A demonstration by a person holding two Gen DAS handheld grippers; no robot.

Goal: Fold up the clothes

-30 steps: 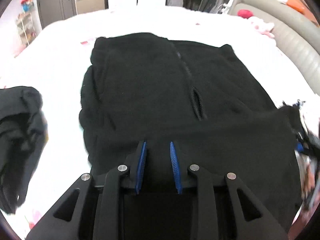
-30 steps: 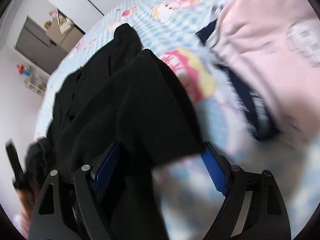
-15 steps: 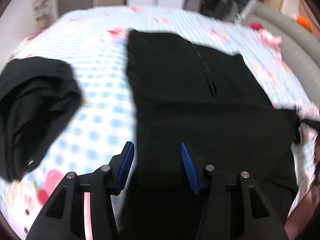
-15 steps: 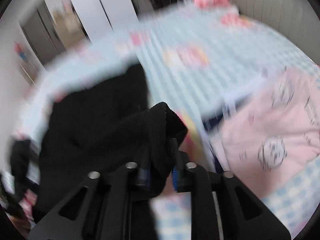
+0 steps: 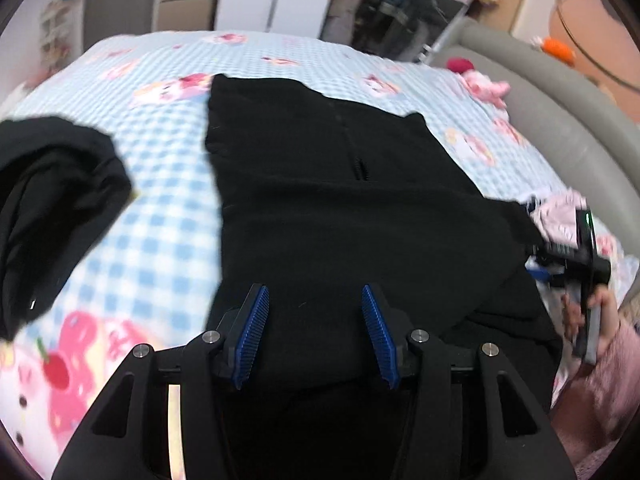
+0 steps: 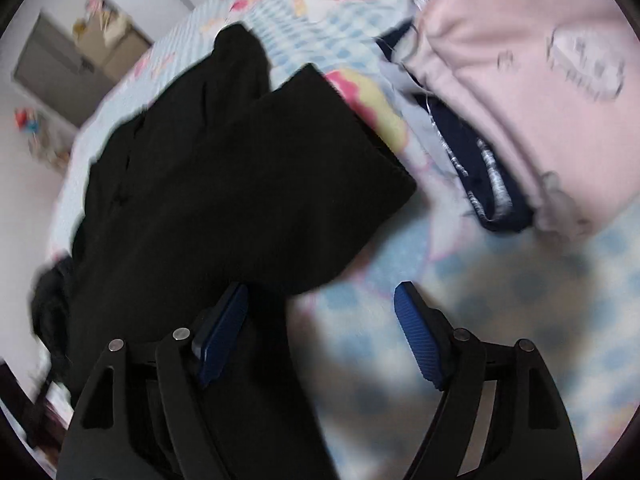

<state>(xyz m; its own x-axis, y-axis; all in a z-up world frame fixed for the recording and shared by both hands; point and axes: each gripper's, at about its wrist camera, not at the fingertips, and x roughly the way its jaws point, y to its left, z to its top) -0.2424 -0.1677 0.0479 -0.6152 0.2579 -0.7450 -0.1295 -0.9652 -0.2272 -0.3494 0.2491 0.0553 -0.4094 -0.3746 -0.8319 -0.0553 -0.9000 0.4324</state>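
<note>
**Both claws loose over the black jacket**

The left gripper [image 5: 314, 332] hangs over the near hem of the black jacket [image 5: 340, 208], jaws parted, pinching nothing. The right gripper [image 6: 320, 336] has just been opening; its blue pads stand wide, with the jacket's folded sleeve [image 6: 304, 168] lying free. Jacket spread flat on the checked bedsheet [image 5: 160, 216]. Beyond lie pink clothes [image 6: 520, 80].

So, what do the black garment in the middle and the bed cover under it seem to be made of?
The black garment looks like thick fleece or soft knit: matte, fuzzy surface, no shine, with a zip line down the front. The bed cover seems a thin printed woven cloth, maybe cotton: flat blue-white checks with cartoon prints. Blur leaves both uncertain.
</note>
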